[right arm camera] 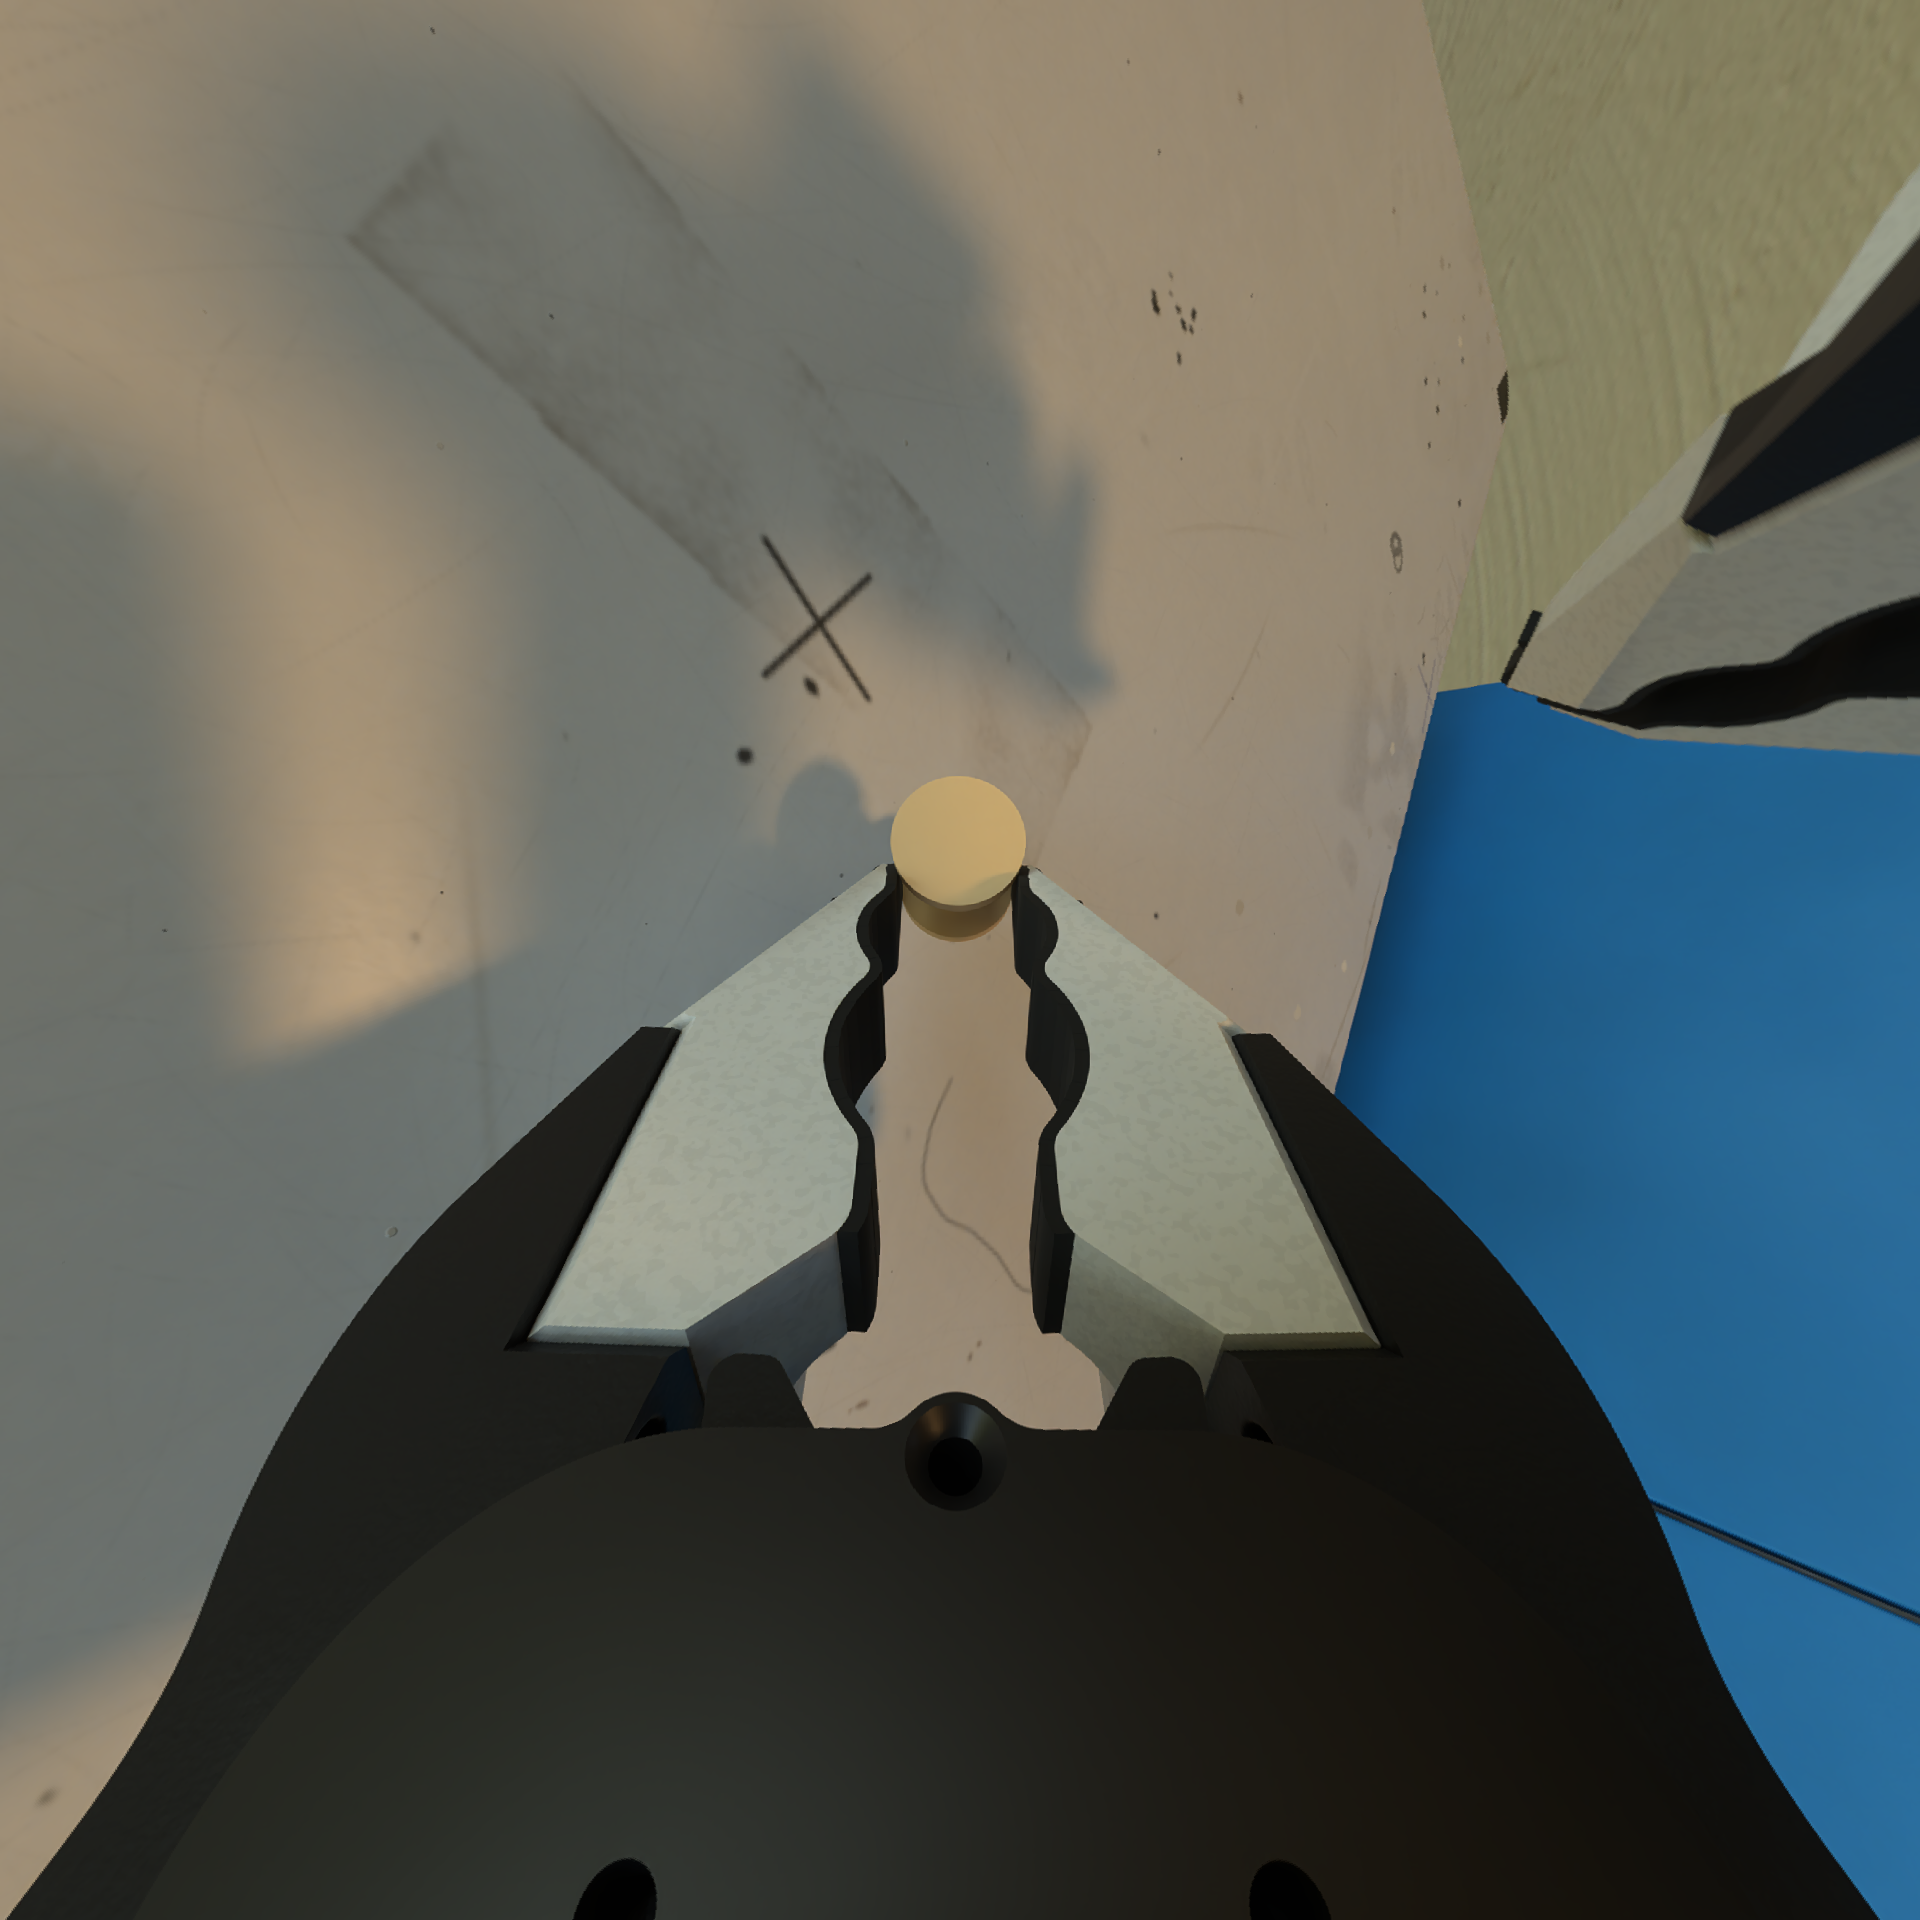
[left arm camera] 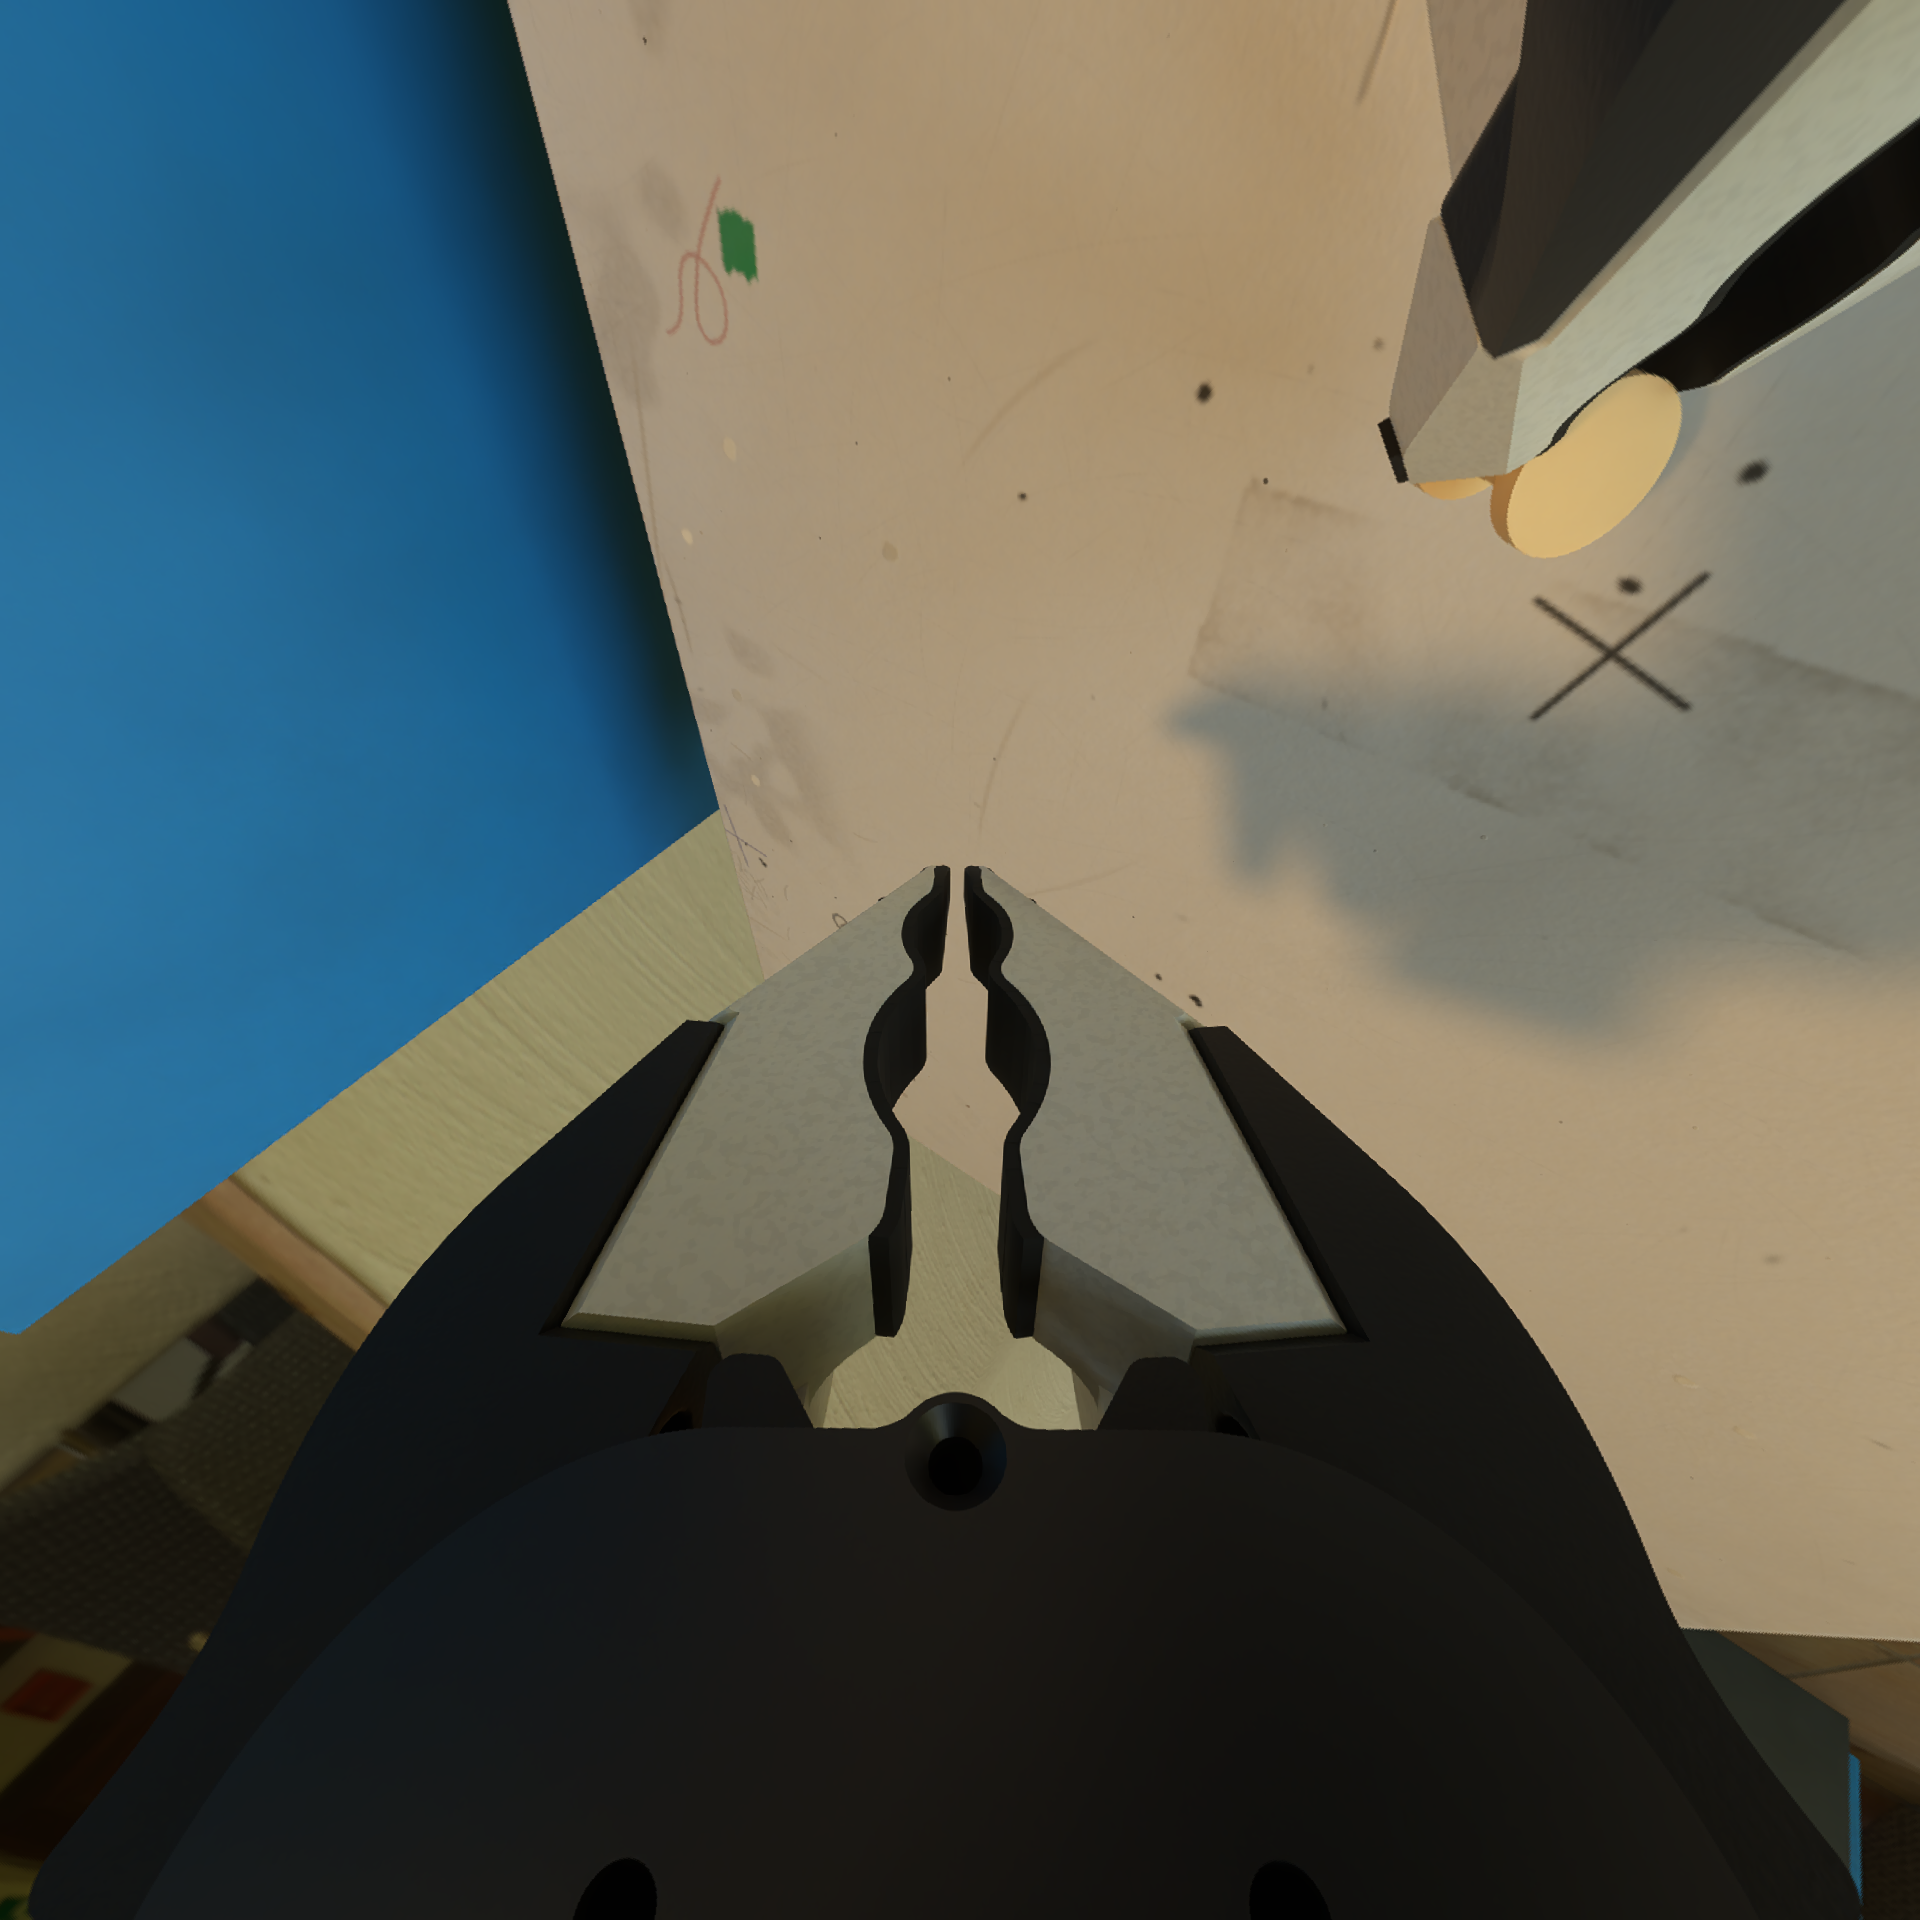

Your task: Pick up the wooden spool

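Note:
The wooden spool (right arm camera: 956, 847) is pale tan with round flat ends. My right gripper (right arm camera: 956, 885) is shut on its narrow middle, right at the fingertips. In the left wrist view the spool (left arm camera: 1584, 468) and the right gripper (left arm camera: 1496, 457) show at the upper right, held off the pale tabletop (left arm camera: 1039, 520), with their shadow cast lower down. My left gripper (left arm camera: 956, 873) is shut and empty, its tips over the tabletop near the table's edge. It also shows at the right edge of the right wrist view (right arm camera: 1532, 675).
A black X mark (right arm camera: 818, 621) lies on the tabletop just beyond the spool, also in the left wrist view (left arm camera: 1610, 649). A green patch (left arm camera: 738, 244) and a red scribble sit near the table's edge. A blue surface (left arm camera: 260, 520) lies beyond that edge.

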